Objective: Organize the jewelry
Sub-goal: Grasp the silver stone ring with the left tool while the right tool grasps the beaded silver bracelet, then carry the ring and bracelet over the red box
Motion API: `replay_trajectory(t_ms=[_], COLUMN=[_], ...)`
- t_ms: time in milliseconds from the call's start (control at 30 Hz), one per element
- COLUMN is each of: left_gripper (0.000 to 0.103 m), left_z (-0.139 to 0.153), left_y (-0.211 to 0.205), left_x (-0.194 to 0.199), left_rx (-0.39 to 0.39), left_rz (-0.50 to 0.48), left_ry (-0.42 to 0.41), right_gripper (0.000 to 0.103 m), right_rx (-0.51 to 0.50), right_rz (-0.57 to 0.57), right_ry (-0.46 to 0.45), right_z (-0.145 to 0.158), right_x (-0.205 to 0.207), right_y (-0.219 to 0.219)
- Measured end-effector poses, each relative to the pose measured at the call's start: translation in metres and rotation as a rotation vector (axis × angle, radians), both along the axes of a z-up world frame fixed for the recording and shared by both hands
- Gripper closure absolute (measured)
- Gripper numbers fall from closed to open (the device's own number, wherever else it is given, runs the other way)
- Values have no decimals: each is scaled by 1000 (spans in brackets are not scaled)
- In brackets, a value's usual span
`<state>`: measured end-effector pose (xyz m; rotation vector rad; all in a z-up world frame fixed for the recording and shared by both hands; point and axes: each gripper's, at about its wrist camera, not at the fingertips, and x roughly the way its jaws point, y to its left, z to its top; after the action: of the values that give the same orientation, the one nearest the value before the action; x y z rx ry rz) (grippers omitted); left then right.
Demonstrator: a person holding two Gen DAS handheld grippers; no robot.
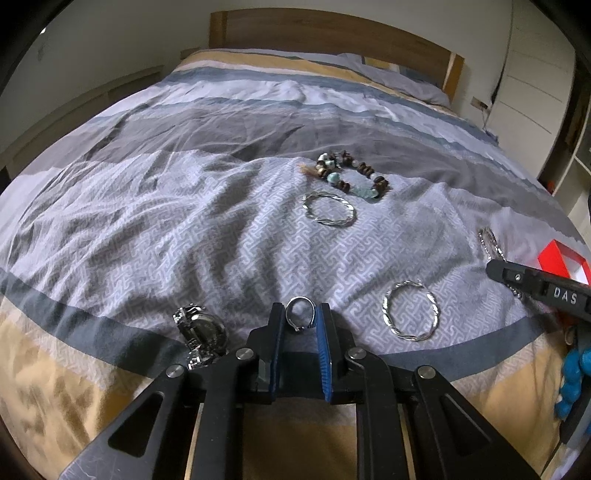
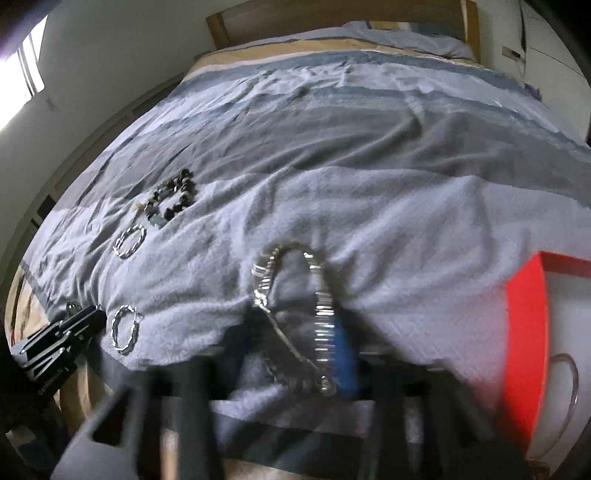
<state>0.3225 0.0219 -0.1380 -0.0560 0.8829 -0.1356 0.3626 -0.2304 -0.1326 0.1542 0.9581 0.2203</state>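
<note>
Beaded bracelet [image 1: 351, 173] behind twisted bangle [image 1: 328, 209]; box [image 2: 528, 339] seemingly rightmost on bed [image 1: 184, 184].

A big bed [image 1: 221, 166] fills the room, with a gray, blue and tan striped cover. A wooden headboard [image 1: 314, 33] stands behind. White walls. A bright window [image 2: 33, 62] upper left.

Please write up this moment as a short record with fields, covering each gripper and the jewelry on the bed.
surface: grey patterned bedspread
left gripper: shut on a small silver ring
right gripper: blurred, at a silver link chain bracelet; grip unclear
loose on bedspread: brown and turquoise beaded bracelet, two twisted silver bangles, silver wristwatch
container: red box with white inside, at the right, holding a thin silver hoop
</note>
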Motion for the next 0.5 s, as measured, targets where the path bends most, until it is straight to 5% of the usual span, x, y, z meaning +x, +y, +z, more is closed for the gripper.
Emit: replay_trajectory(t_ms=[67, 500], left_gripper=[86, 86], left_z=[2, 64], left_y=[-2, -3], left_x=[-1, -40], left_rx=[3, -37], left_rz=[-11, -32], left_ry=[-2, -62], right_gripper=[98, 101], right_rx=[2, 80], right_rz=[10, 30], right_ry=[-5, -119], right_z=[3, 74], right_x=[-5, -72], right_y=[-3, -17])
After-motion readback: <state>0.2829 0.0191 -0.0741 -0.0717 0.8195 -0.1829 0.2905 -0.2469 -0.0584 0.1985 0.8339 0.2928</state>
